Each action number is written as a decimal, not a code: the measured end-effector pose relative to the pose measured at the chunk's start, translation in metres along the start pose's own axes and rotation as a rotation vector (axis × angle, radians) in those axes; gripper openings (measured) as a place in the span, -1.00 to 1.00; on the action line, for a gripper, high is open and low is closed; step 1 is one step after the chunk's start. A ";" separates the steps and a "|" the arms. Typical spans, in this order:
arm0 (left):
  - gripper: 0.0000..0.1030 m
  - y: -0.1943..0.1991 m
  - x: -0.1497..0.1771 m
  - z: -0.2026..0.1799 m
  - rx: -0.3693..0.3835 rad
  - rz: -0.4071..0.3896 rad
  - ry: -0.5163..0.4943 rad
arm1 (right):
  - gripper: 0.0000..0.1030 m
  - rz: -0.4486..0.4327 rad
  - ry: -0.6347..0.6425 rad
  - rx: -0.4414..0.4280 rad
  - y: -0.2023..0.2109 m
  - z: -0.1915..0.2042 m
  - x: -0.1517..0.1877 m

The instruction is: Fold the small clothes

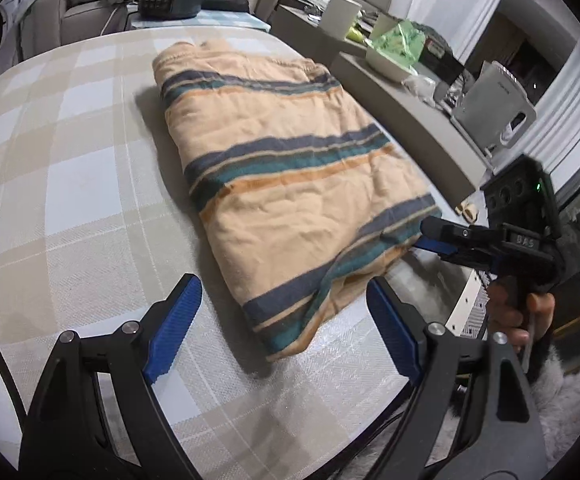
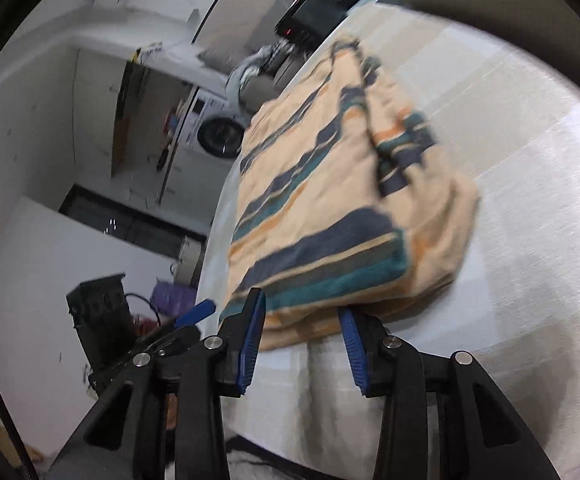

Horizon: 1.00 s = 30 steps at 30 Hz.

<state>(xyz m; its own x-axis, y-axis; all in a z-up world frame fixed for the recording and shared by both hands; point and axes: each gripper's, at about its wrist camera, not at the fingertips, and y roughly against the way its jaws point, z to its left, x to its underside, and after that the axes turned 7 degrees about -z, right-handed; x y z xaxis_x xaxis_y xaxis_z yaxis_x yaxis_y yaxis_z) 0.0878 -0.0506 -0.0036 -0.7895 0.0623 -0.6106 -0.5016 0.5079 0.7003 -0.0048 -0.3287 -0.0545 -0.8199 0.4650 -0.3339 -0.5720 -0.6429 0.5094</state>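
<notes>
Your striped garment [image 1: 286,168] lies ahead of your left gripper [image 1: 284,326], already folded into a thick oblong of several layers on the checked table top [image 1: 62,184]; I judge the main folds done, with one more fold or a squaring-up left, since the near corner sags open and the end layers do not line up. Your left gripper's jaws stand wide and hold nothing; the garment's near corner sits just beyond their tips, between them. Your right gripper [image 2: 301,320] has its jaws partly open at the garment's end edge; the cloth reaches down to the tips, but I cannot tell whether the pads press it. To the outer side of your left jaws the table runs bare and broad; past your right gripper the table edge falls away close by, with a cluttered grey shelf [image 1: 405,108] beyond it, so keep the folding motion inward.
</notes>
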 end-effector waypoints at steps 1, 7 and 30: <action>0.61 0.000 -0.002 0.003 0.000 -0.006 0.017 | -0.24 -0.013 -0.017 0.000 -0.001 -0.003 -0.001; 0.61 -0.014 -0.003 0.023 -0.043 0.003 0.125 | -0.93 -0.045 0.000 0.024 0.001 0.002 0.006; 0.61 -0.034 0.018 -0.004 -0.067 0.097 -0.033 | -0.45 0.015 -0.009 0.088 -0.001 0.003 0.011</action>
<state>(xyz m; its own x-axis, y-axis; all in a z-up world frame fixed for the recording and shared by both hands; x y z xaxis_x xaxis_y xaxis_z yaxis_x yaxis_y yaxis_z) 0.0895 -0.0698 -0.0371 -0.8237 0.1371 -0.5502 -0.4470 0.4399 0.7789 -0.0135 -0.3205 -0.0562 -0.8281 0.4613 -0.3186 -0.5550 -0.5942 0.5821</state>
